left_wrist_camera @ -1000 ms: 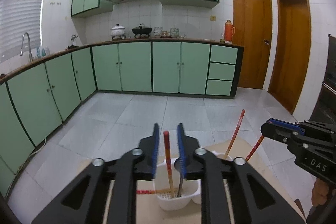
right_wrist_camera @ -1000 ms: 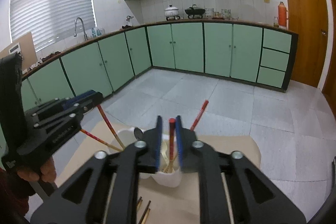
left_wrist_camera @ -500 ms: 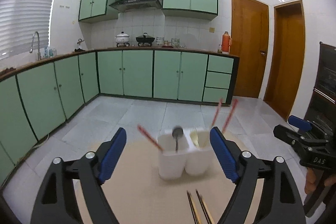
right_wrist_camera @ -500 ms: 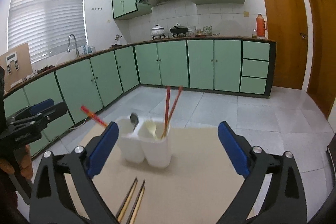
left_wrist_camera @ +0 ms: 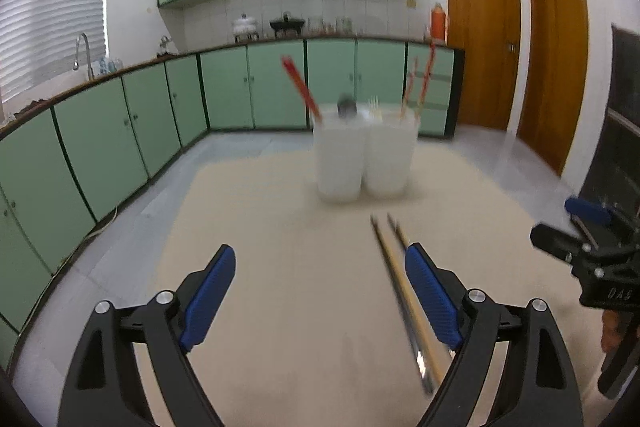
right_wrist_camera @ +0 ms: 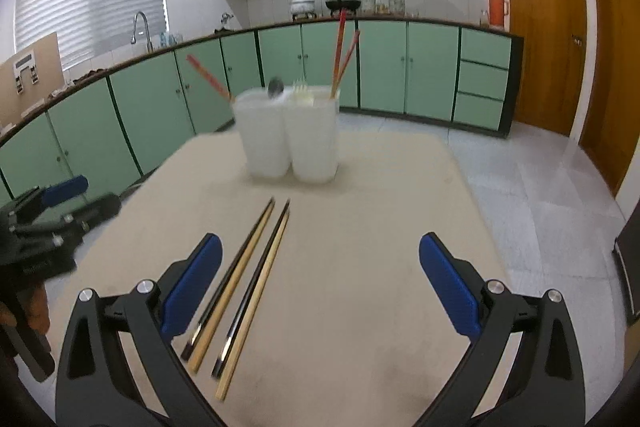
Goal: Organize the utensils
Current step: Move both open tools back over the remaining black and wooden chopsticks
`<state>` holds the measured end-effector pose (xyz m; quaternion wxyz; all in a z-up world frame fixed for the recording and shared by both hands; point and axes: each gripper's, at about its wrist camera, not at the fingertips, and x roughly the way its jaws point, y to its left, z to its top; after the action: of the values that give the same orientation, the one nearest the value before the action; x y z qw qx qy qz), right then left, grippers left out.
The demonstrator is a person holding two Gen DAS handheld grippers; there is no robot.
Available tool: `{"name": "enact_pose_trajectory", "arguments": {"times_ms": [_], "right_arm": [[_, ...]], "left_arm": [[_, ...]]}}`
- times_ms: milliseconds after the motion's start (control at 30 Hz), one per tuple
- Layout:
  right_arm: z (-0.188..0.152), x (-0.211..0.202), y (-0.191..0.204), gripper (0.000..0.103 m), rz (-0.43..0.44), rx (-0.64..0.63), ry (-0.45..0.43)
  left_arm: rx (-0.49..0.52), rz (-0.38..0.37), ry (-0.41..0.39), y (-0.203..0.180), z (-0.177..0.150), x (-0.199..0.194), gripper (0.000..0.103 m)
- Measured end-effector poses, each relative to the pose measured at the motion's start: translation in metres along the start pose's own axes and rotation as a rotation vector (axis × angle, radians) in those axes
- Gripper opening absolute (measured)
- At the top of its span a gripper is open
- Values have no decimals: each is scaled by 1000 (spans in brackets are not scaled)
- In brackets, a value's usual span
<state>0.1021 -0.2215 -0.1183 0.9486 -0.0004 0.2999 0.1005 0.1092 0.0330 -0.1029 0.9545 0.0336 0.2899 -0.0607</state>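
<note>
Both tools gape empty – left tool (left_wrist_camera: 320, 291), right tool (right_wrist_camera: 320, 281) – over the matte beige tabletop (right_wrist_camera: 360, 267); two slender wooden chopsticks (right_wrist_camera: 244, 283) lie before the white plastic two-cell holder (right_wrist_camera: 290, 135).

left claw (left_wrist_camera: 320, 293) spread, empty | chopsticks (left_wrist_camera: 400, 291) flat on table (left_wrist_camera: 280, 219) | holder (left_wrist_camera: 364, 157) beyond

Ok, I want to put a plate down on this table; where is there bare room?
Right of the two wooden chopsticks the beige tabletop is bare to its right edge. Crowded: the far middle, by the white two-compartment utensil holder.
</note>
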Motion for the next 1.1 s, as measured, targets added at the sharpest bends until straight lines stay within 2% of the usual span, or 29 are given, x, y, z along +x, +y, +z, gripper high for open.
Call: {"name": "enact_pose_trajectory", "arguments": {"times_ms": [167, 400, 467, 600, 767, 933, 1100], "right_arm": [[-33, 0, 19, 96, -28, -13, 11], [-68, 0, 36, 94, -34, -15, 17], [-74, 1, 43, 82, -33, -36, 26], [-81, 5, 53, 76, -21, -58, 58], [-89, 8, 62, 63, -16, -83, 92], [-95, 13, 66, 48, 1, -94, 139], [-98, 17, 68, 43, 12, -103, 165]], "left_arm": [[-29, -7, 72, -4, -37, 4, 85], [-12, -2, 62, -11, -63, 2, 85], [0, 8, 57, -13, -69, 2, 85], [-13, 13, 66, -9, -78, 3, 85], [-49, 12, 57, -5, -78, -3, 85], [-65, -7, 88, -8, -78, -3, 85], [-74, -32, 98, -13, -77, -2, 85]]}}
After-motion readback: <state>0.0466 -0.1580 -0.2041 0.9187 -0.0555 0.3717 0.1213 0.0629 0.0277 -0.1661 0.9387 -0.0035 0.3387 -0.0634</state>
